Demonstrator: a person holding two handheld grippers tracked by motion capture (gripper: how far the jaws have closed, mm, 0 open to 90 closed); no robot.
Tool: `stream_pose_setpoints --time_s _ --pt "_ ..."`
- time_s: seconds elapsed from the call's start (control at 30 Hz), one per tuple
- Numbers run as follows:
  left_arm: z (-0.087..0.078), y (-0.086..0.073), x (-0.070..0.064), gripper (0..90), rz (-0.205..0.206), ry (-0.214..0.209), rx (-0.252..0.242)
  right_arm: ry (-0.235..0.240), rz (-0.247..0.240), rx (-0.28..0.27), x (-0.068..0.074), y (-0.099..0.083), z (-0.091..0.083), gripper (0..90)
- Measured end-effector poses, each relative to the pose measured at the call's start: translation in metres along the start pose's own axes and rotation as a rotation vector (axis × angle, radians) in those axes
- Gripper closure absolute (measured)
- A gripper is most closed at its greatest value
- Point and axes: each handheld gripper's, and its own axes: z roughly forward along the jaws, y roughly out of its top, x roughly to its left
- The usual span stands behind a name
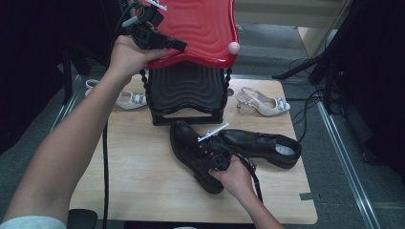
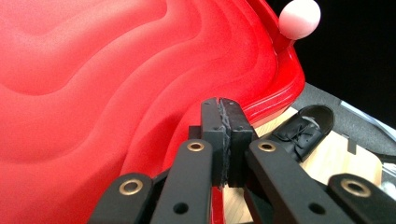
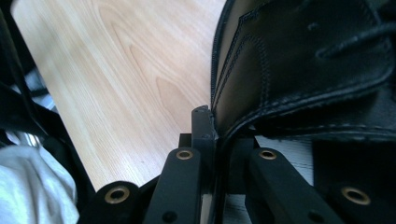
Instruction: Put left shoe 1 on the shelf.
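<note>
Two shoes: black pair [image 1: 229,150] at frame centre, not yet boxed.
Left gripper [image 2: 225,140]: clenched on red lid [image 1: 200,28], raised upper centre.
Right gripper [image 3: 215,140]: grasping nearer shoe's collar [image 3: 243,88].

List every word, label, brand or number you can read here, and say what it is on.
None can be read.
Insole of the far black shoe: a pale patch, too blurred to tell whether it carries print.
Red lid, black box, near black shoe, white heels: no lettering visible.
</note>
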Motion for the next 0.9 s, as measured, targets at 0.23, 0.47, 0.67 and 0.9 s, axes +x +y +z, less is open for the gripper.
stream_pose_setpoints --time_s 0.23,0.47,0.67,0.9 --pt "0.001 0.001 -0.001 89.9 -0.003 -0.002 0.003 0.046 0.037 -0.022 -0.012 0.001 -0.018 87.2" --pt "0.002 0.001 -0.001 89.8 -0.005 -0.004 0.004 0.094 0.033 -0.055 -0.009 0.010 -0.041 87.2" --pt "0.002 0.001 -0.002 90.0 -0.010 -0.006 0.008 0.136 0.029 -0.101 -0.005 0.020 -0.066 87.2" --pt "0.002 0.002 -0.002 90.0 -0.014 -0.007 0.009 0.156 0.026 -0.136 -0.002 0.033 -0.089 87.2"
